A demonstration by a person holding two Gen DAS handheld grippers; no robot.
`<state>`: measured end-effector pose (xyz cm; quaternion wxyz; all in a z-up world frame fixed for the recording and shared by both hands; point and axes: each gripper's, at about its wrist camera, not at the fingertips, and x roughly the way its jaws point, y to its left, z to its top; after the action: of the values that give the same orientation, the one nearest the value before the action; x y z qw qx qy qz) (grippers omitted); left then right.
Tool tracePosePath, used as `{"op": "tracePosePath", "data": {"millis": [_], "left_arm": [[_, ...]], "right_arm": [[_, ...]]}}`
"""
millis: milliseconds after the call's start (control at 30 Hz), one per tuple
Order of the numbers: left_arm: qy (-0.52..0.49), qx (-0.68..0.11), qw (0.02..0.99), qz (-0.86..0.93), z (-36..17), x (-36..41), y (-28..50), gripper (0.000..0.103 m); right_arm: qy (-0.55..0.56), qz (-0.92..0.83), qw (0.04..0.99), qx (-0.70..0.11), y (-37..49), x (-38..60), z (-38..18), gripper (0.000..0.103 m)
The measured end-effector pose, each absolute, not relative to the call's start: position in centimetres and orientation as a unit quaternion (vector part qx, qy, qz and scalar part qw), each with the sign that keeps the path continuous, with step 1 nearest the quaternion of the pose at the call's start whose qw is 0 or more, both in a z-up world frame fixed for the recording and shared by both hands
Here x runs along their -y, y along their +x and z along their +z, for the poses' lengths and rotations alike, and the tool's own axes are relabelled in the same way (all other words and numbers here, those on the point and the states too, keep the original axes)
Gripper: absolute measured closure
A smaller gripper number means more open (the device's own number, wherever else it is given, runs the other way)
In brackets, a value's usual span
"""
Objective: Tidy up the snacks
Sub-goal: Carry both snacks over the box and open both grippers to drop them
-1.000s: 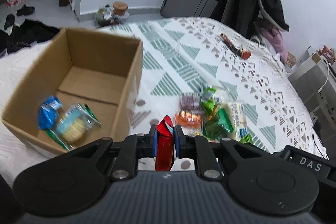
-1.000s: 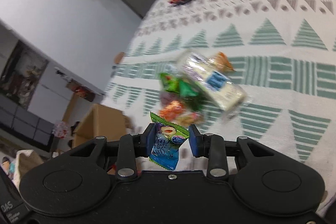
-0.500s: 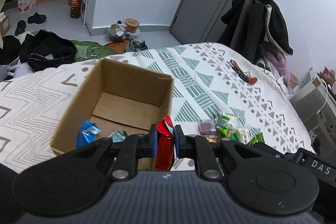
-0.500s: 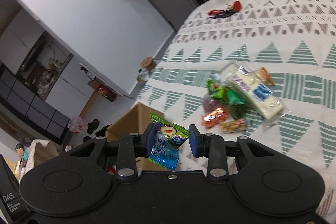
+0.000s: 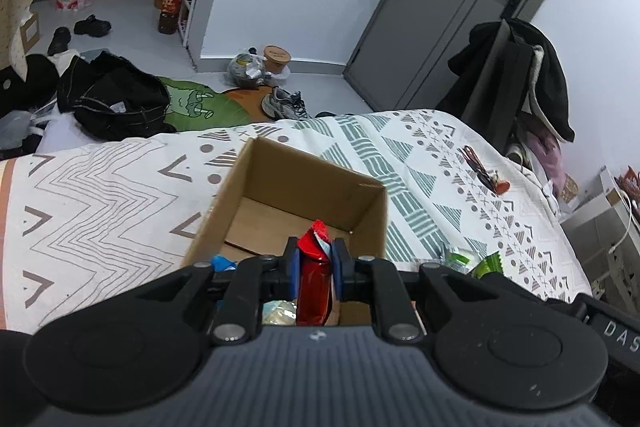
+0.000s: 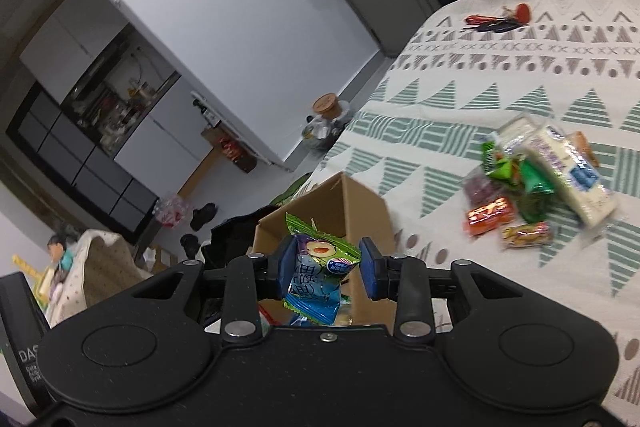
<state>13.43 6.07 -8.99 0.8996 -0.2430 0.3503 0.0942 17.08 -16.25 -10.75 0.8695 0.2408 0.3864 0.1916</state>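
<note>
Cardboard box [image 5: 304, 195], open-topped, stands on the patterned bed cover [image 5: 100, 187] as the collecting point for the snacks. The left claw [image 5: 315, 269] pinches a red packet [image 5: 316, 283] upright between its blue pads, directly above the box interior, so that a release would likely drop it inside. A blue wrapper [image 5: 222, 262] and a pale packet [image 5: 278, 311] already lie at the box's near end, mostly hidden by the claw body. The right claw [image 6: 326, 269] carries a green-and-blue packet [image 6: 318, 275]; its left pad touches the wrapper, while the right pad appears to stand slightly off it, so the grip may be loosening. It hangs beside the box [image 6: 320, 211], near the rim. The unsorted pile [image 6: 536, 183] waits well apart on the bed.
</note>
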Motion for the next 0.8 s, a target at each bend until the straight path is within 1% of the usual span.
{"op": "tracePosePath", "data": {"millis": [133, 167, 233, 300, 367, 400, 433, 467, 500, 567, 633, 700, 733, 767, 800], "left_arm": [[-0.253, -0.360, 0.893, 0.091, -9.6, -7.0, 13.6, 0.087], [-0.252, -0.361, 0.893, 0.096, -9.7, -7.1, 13.6, 0.084], [-0.249, -0.365, 0.891, 0.104, -9.7, -7.4, 13.7, 0.084], [-0.253, -0.369, 0.888, 0.106, -9.9, -7.8, 13.6, 0.079], [-0.255, -0.369, 0.887, 0.110, -9.8, -8.1, 13.5, 0.067], [-0.252, -0.367, 0.888, 0.113, -9.7, -8.1, 13.4, 0.062], [-0.247, -0.365, 0.890, 0.118, -9.6, -8.1, 13.3, 0.053], [-0.244, -0.363, 0.891, 0.121, -9.5, -8.1, 13.2, 0.046], [-0.241, -0.360, 0.893, 0.124, -9.4, -8.1, 13.1, 0.043], [-0.237, -0.356, 0.895, 0.130, -9.3, -7.9, 13.0, 0.034], [-0.233, -0.352, 0.896, 0.135, -9.0, -7.7, 12.9, 0.029], [-0.229, -0.350, 0.898, 0.136, -8.8, -7.4, 12.8, 0.025], [-0.227, -0.349, 0.899, 0.136, -8.6, -7.2, 12.7, 0.022], [-0.226, -0.348, 0.900, 0.136, -8.5, -7.1, 12.7, 0.019], [-0.226, -0.346, 0.900, 0.139, -8.4, -6.9, 12.7, 0.018]], "right_arm": [[0.231, 0.202, 0.868, -0.390, 17.1, 14.6, -11.1, 0.070], [0.231, 0.204, 0.868, -0.390, 17.1, 14.3, -11.1, 0.069], [0.241, 0.213, 0.865, -0.385, 17.3, 13.8, -11.2, 0.069], [0.250, 0.215, 0.860, -0.390, 17.6, 13.5, -11.5, 0.067], [0.247, 0.214, 0.859, -0.394, 17.7, 13.2, -11.8, 0.066], [0.245, 0.214, 0.859, -0.395, 17.6, 13.2, -11.9, 0.065], [0.244, 0.214, 0.858, -0.397, 17.5, 13.2, -11.9, 0.064], [0.245, 0.213, 0.858, -0.398, 17.4, 13.4, -11.9, 0.059], [0.244, 0.208, 0.859, -0.398, 17.4, 13.5, -11.9, 0.054], [0.242, 0.199, 0.862, -0.398, 17.3, 14.0, -11.8, 0.050], [0.243, 0.192, 0.863, -0.398, 17.2, 14.5, -11.6, 0.046], [0.236, 0.183, 0.867, -0.398, 17.0, 15.0, -11.3, 0.034], [0.231, 0.178, 0.871, -0.396, 16.9, 15.3, -11.1, 0.030], [0.225, 0.175, 0.874, -0.395, 16.8, 15.5, -10.8, 0.025], [0.217, 0.171, 0.877, -0.394, 16.7, 15.7, -10.5, 0.021]]}}
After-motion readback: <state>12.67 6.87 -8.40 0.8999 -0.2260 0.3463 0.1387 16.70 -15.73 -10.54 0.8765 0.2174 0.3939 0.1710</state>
